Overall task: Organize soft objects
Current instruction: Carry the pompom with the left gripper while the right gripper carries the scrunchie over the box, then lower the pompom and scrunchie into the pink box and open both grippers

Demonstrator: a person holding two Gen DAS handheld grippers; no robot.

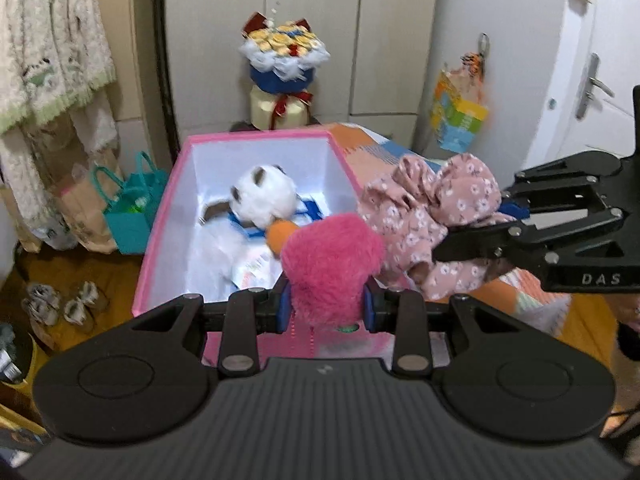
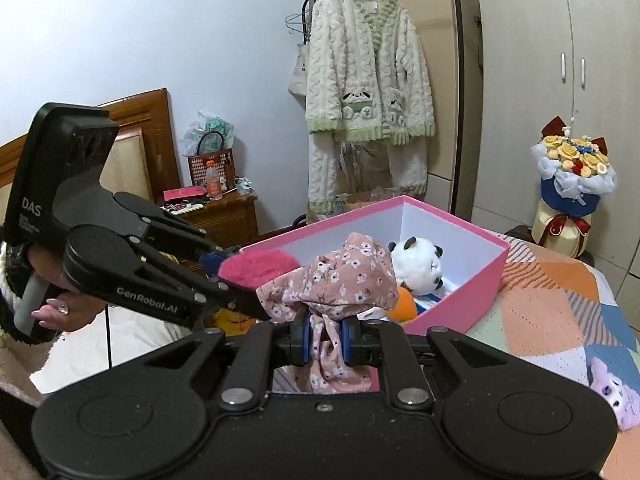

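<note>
A fuzzy pink plush toy with an orange beak sits clamped between the blue pads of the left gripper, held at the near rim of the pink box, its beak leaning in over the white interior. In the right wrist view the same pink plush toy shows just left of the box's near corner, with the left gripper reaching in from the left, a hand on its handle.

Just beside the plush, a bundle of pink floral cloth is pinched by the right gripper, which comes in from the right. From its own camera, the right gripper is clenched on the floral cloth; the fabric bunches above the blue pads and hangs down between them.

Inside the pink box lies a white panda plush in a blue-and-white striped garment, with a printed tag below it.

The box rests on a bed covered with a patchwork blanket of orange, peach and blue. A small purple plush lies on the blanket well apart from the box. Behind stand a flower bouquet, a wardrobe, a hanging cream-and-green fleece robe and a teal bag on the floor.
</note>
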